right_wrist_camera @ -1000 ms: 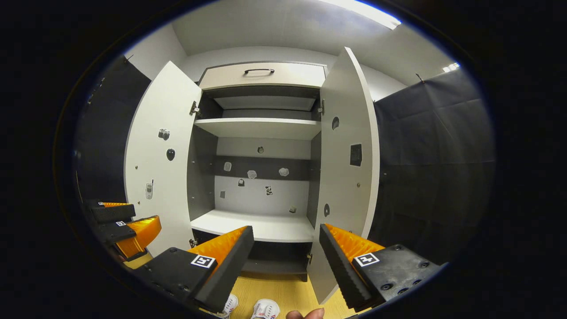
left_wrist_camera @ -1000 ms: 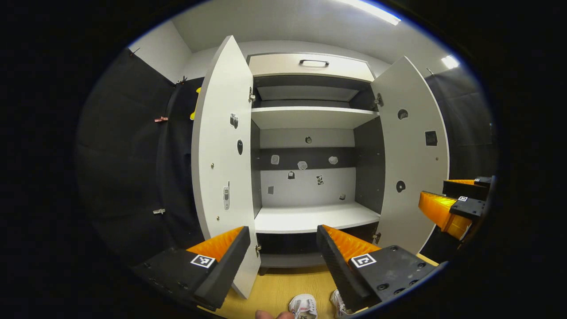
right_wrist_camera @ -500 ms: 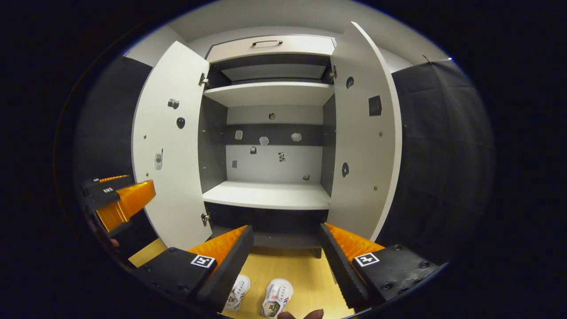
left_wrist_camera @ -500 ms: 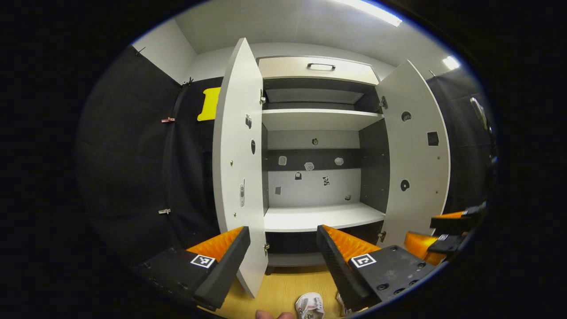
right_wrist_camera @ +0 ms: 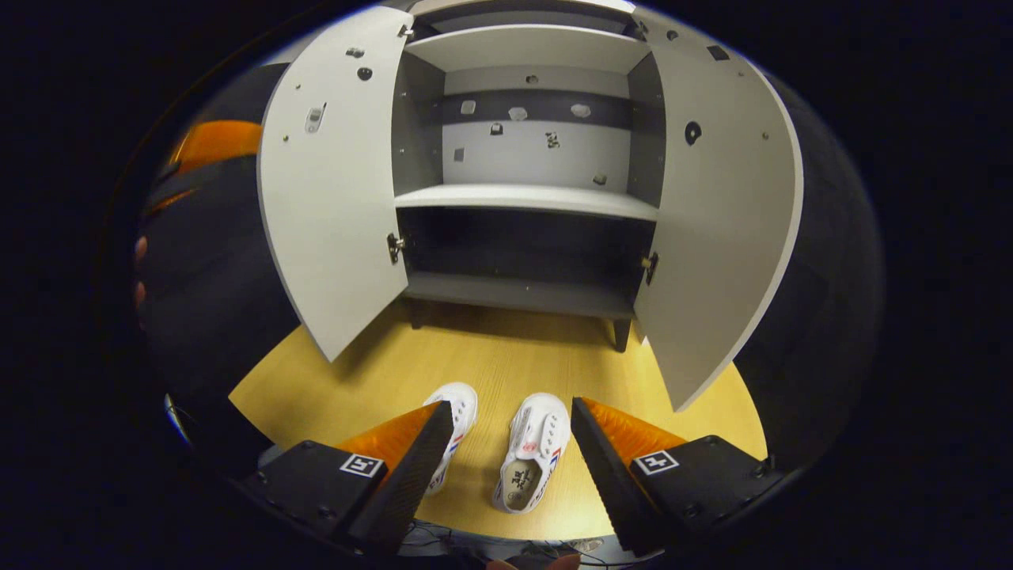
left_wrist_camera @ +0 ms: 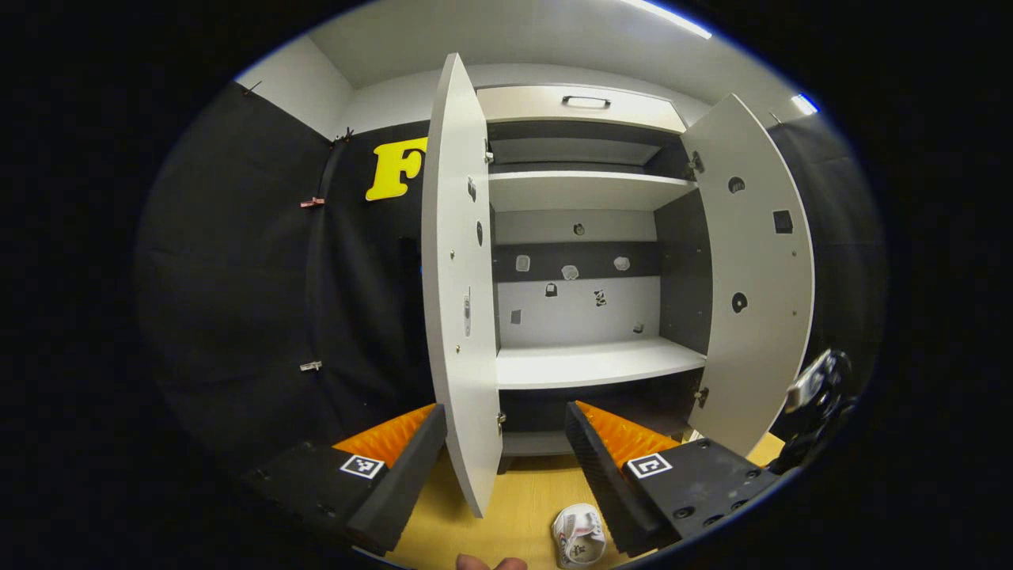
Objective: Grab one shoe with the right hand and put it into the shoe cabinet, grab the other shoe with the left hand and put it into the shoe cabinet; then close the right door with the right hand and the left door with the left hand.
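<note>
Right tongs [right_wrist_camera: 512,443] are hanging wide open, gripping nothing, above two white shoes [right_wrist_camera: 534,451] lying side by side on the wooden floor [right_wrist_camera: 506,364] before the open shoe cabinet [right_wrist_camera: 526,198]. Left tongs [left_wrist_camera: 505,443] are likewise gaping empty, one shoe [left_wrist_camera: 578,536] lying just below.

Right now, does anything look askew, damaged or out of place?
Nothing stands out. Both shoes sit upright side by side on the wooden floor before the open shoe cabinet, doors wide, shelves bare.
</note>
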Tool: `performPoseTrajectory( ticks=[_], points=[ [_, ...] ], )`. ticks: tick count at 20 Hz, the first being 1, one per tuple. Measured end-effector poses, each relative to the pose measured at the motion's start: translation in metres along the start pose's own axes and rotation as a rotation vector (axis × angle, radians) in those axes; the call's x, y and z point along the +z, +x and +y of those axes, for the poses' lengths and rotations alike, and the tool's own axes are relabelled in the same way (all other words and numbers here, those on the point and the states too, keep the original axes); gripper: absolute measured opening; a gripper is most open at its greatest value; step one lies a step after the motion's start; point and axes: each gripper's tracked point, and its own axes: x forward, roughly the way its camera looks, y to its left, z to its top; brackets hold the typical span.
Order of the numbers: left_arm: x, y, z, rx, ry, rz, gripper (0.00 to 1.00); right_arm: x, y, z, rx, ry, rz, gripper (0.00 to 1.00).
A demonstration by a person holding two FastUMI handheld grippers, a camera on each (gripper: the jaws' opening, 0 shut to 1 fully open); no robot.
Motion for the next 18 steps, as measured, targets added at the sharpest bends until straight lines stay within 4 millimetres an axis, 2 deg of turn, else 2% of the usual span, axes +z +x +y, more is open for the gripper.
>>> performPoseTrajectory(
  ticks=[3, 4, 5, 6, 9, 11, 13, 17, 18],
  points=[
    [-0.002, 0.000, 0.005, 0.011, -0.001, 0.005, 0.95, -0.050, 0.027, 0.002, -0.001, 0.060, 0.104, 0.99],
    [-0.004, 0.000, 0.008, 0.014, 0.000, 0.009, 0.95, -0.061, 0.035, 0.001, -0.009, 0.083, 0.126, 0.96],
    [-0.005, 0.000, 0.010, 0.016, 0.003, 0.012, 0.95, -0.074, 0.045, -0.001, -0.020, 0.106, 0.147, 0.86],
    [-0.007, 0.000, 0.012, 0.018, 0.006, 0.013, 0.95, -0.085, 0.053, -0.002, -0.026, 0.132, 0.170, 0.81],
    [-0.011, 0.003, 0.019, 0.028, 0.014, 0.023, 0.95, -0.114, 0.072, -0.003, -0.044, 0.200, 0.234, 0.48],
    [-0.015, 0.003, 0.023, 0.031, 0.014, 0.033, 0.95, -0.129, 0.084, -0.005, -0.058, 0.221, 0.262, 0.47],
    [-0.019, 0.005, 0.026, 0.035, 0.016, 0.040, 0.95, -0.135, 0.094, -0.006, -0.069, 0.231, 0.267, 0.47],
    [-0.027, 0.007, 0.030, 0.040, 0.025, 0.056, 0.95, -0.139, 0.117, -0.001, -0.077, 0.205, 0.256, 0.47],
    [-0.029, 0.007, 0.030, 0.040, 0.029, 0.059, 0.95, -0.130, 0.119, -0.011, -0.117, 0.178, 0.244, 0.47]
  ],
)
